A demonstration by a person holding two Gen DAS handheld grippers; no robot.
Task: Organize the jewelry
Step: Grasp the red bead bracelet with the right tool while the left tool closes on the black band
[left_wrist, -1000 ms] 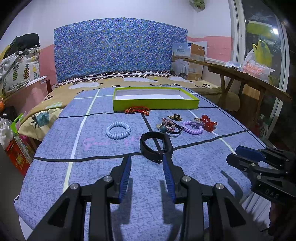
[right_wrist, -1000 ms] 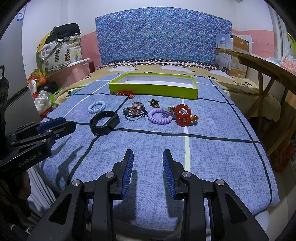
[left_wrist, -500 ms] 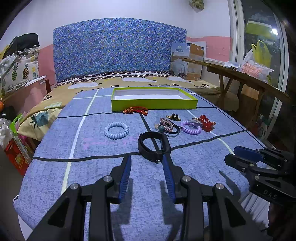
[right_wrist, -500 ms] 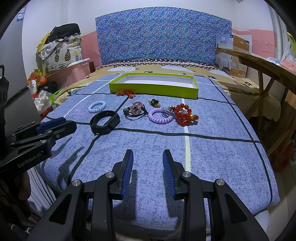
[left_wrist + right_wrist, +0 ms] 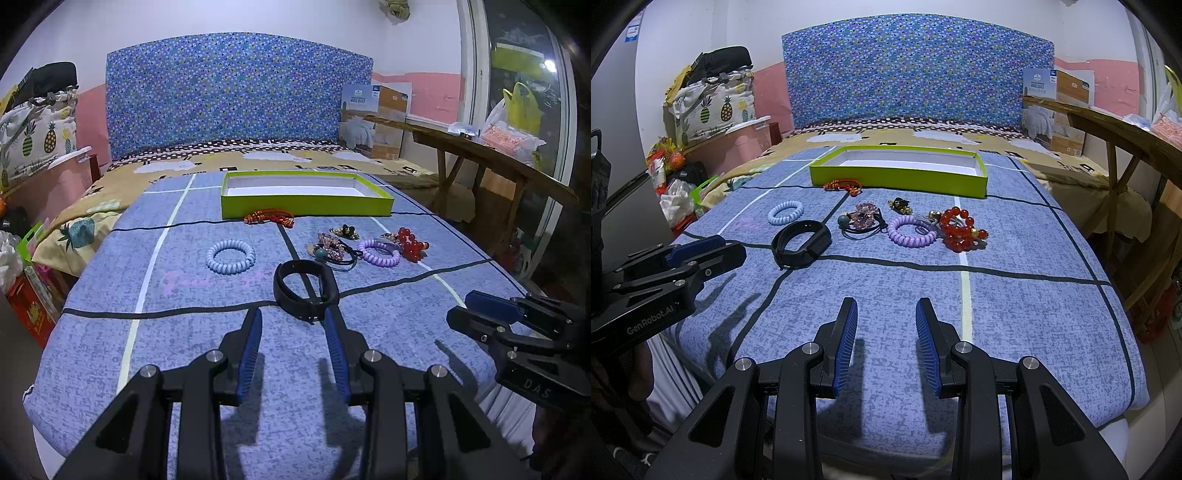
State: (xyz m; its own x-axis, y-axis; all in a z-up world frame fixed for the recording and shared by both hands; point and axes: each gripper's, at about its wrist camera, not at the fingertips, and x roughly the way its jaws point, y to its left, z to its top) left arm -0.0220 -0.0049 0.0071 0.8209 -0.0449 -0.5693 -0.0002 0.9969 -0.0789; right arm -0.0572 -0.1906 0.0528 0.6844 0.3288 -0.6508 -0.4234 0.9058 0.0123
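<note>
**Grippers poised, nothing boxed yet**

Left gripper (image 5: pixel 293 321) hangs with its jaws wide and empty above the near part of the bed (image 5: pixel 110 332), pointed at the black band (image 5: pixel 306 288), which lies just beyond its fingertips on a dark stripe of the blue cover. Right gripper (image 5: pixel 885 314) is likewise wide and empty, nearer the bed's near edge and well apart from every piece.

By the look of it, the task is at its first pick: the green box (image 5: pixel 897 176) near the middle of the bed shows only a bare white floor, and all the jewelry lies loose in front of it. The next move likely calls for the left gripper to ease forward and down so one side of the band stands between its pads, then close; the band looks soft and may slide on the cloth.

Count: one box; one black band; two coil ties, a blue (image 5: pixel 231 256) toward the left edge and a purple (image 5: pixel 911 232); one red bead bracelet (image 5: pixel 961 229) touching the purple tie; one red cord (image 5: pixel 269 217) against the box's front wall; one sparkly clip (image 5: pixel 862 218) with a black elastic; one small gold-and-black piece (image 5: pixel 900 205).
</note>
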